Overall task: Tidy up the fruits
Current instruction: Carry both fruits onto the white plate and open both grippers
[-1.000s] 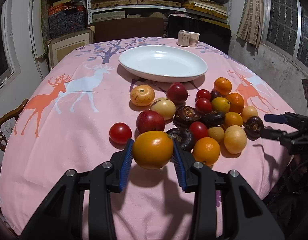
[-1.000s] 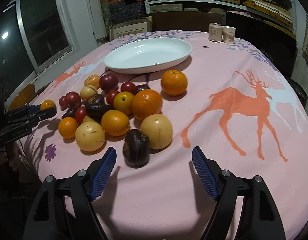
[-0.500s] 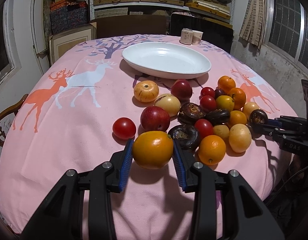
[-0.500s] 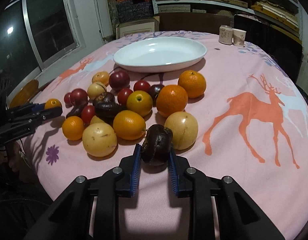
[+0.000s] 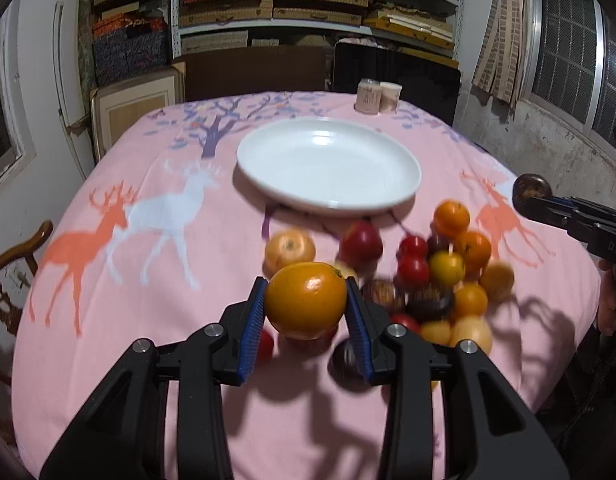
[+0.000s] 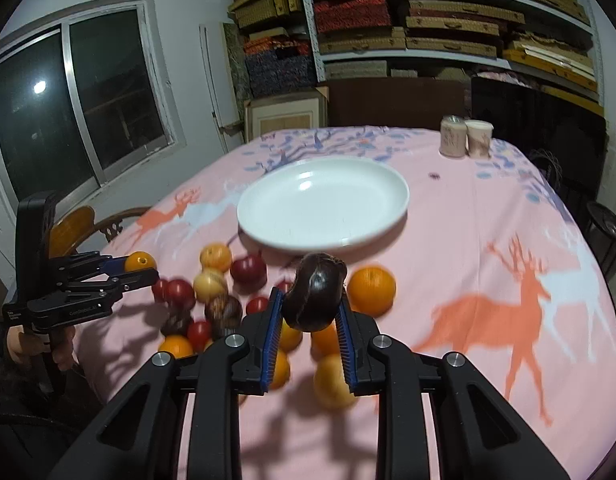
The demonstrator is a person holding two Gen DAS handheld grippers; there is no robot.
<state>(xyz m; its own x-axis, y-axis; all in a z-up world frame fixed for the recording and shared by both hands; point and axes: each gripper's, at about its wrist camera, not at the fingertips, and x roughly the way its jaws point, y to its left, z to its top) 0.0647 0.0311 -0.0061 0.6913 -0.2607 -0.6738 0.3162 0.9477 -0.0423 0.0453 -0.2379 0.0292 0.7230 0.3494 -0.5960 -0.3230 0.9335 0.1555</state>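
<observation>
Gripping an orange in left hand-held gripper — right hand-held gripper is clamping dark fruit; right view alone is showing both.

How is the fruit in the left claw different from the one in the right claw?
The orange in the left gripper is bright, round and smooth; the dark fruit in the right gripper is brown-black, lumpy and narrower. Both are clamped, lifted above the pile, facing the white plate.

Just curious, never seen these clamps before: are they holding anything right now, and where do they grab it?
Left gripper pinches an orange by its sides; right gripper pinches a dark fruit by its sides.
</observation>
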